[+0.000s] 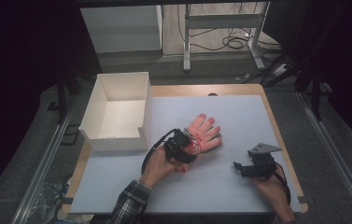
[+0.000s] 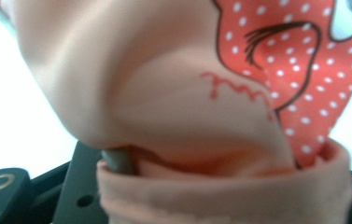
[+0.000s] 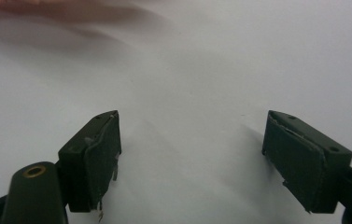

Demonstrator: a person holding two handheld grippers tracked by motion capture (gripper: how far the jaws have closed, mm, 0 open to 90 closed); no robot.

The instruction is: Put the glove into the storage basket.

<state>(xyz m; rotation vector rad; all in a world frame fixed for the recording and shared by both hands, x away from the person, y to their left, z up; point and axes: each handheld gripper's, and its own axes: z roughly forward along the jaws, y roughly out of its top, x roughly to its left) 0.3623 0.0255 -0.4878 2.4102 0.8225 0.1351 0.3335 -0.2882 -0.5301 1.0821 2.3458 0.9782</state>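
L claw (image 1: 186, 145) is clenched on the cuff end of the glove (image 1: 202, 134); in the left gripper view I see peach fabric bunched up over the jaws, cuff hem folded across the bottom, polka-dot red print at upper right; grip looks solid to me. R claw (image 3: 190, 154) is released, jaws wide apart w/ bare white surface (image 1: 239, 116) between them, parked well apart from the glove at the right. Glove lies mid-surface, fingers fanned away from me, just right of the white box (image 1: 117, 112), not touching it. Handling, my guess: v. light, soft, floppy; it'll drape and dangle from whatever point I pinch; fabric is grippy enough but thin, so a one-layer pinch could slip. Cuff is the best hold, thicker hem, both layers together; fingers would just flop. Box is open-topped, near.
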